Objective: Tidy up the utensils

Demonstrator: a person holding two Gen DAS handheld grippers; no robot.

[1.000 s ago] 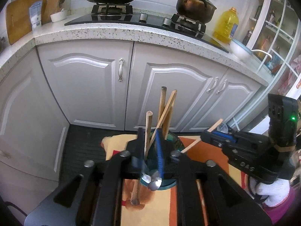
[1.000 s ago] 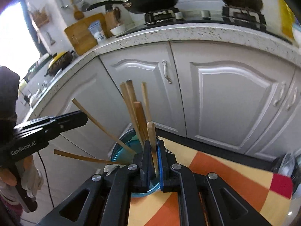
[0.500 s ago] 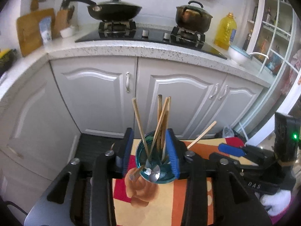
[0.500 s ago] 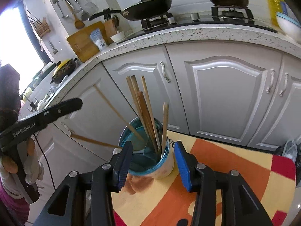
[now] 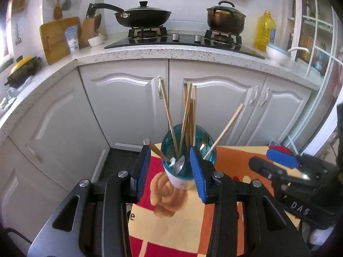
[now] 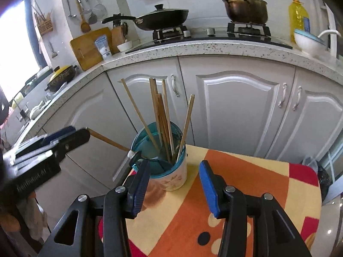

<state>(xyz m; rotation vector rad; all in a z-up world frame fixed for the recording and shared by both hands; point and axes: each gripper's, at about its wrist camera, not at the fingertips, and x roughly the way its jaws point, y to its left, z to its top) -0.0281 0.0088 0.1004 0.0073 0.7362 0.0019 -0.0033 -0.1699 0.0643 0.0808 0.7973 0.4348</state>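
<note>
Right gripper is open now, nothing between its blue pads; 1 s ago those pads were pinched on a wooden stick that now stands in the holder. Left gripper is open too, empty, w/ the holder seen between its pads; 1 s ago its pads were close together right at the holder. Both have backed off since, so I read this as a drop-off just done, w/ both grippers free for whatever's next.

The holder sits on the patterned cloth, at its far edge near the white cabinets. The chopsticks lean apart, fanned not bundled. One spoon lies bowl-up on the rim, its wood handle sticking out sideways over the edge; it may want righting.

Hard to tell: what else sits deep in the holder. There's a metal glint, maybe a fork, on the right side. No loose utensils show on the cloth, but the grippers hide much of it.
</note>
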